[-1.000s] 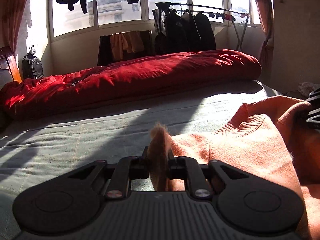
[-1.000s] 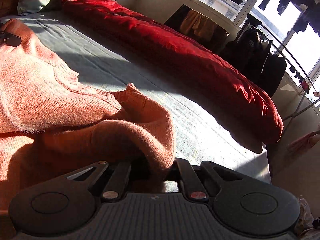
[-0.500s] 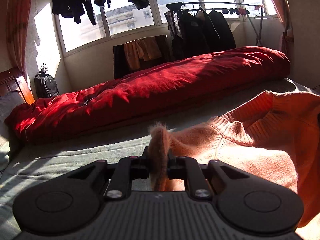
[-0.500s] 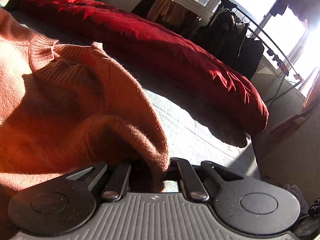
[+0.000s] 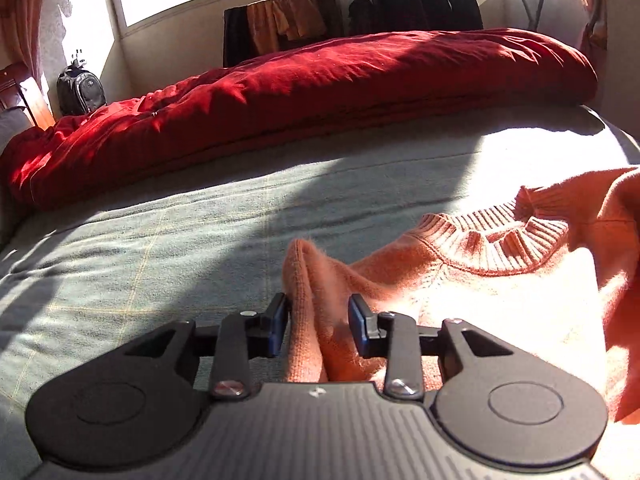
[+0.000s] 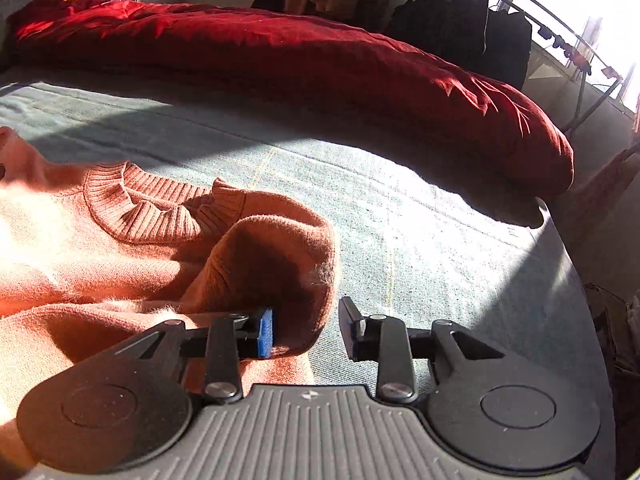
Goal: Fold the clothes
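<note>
both claws have let go since a second ago: then each pinched a fold of the orange sweater [image 5: 500, 300], now the jaws are opening. the left gripper [image 5: 318, 320] has a loose fold standing between its pads, unpressed. the right gripper [image 6: 306, 328] has the sweater's edge beside its left pad. the sweater lies on the grey-green bed sheet [image 5: 180, 240], ribbed collar [image 6: 160, 208] facing the far red duvet [image 5: 320, 92].

Beyond the orange sweater [image 5: 500, 304] a wide strip of grey-green bedsheet [image 5: 180, 240] is left free; passage farther back is blocked by the long red duvet [image 5: 320, 92]
</note>
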Action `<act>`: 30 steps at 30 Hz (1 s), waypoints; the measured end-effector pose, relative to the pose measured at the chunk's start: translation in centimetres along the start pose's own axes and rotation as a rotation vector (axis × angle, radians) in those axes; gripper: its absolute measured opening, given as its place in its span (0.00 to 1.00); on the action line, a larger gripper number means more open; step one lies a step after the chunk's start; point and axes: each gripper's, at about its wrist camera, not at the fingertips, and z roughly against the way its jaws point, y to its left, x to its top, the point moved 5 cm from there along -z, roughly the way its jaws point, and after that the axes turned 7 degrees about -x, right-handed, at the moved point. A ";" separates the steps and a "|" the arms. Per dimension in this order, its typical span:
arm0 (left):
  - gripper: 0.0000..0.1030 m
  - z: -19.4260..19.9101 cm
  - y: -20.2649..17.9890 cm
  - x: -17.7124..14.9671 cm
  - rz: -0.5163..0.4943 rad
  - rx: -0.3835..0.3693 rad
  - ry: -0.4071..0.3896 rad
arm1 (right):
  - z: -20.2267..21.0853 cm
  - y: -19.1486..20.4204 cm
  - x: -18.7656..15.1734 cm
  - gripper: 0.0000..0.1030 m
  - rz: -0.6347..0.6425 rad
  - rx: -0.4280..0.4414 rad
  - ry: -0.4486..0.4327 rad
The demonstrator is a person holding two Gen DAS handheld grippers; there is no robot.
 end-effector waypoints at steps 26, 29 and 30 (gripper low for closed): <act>0.41 23.1 -13.9 -15.2 -0.171 -0.293 -0.101 | 20.6 6.2 -20.8 0.53 -0.153 0.369 -0.082; 0.25 22.5 -14.2 -16.4 -0.137 -0.302 -0.079 | 21.4 5.7 -23.0 0.53 -0.234 0.368 -0.081; 0.20 22.5 -14.3 -16.7 -0.125 -0.304 -0.081 | 21.6 5.5 -23.7 0.53 -0.251 0.362 -0.082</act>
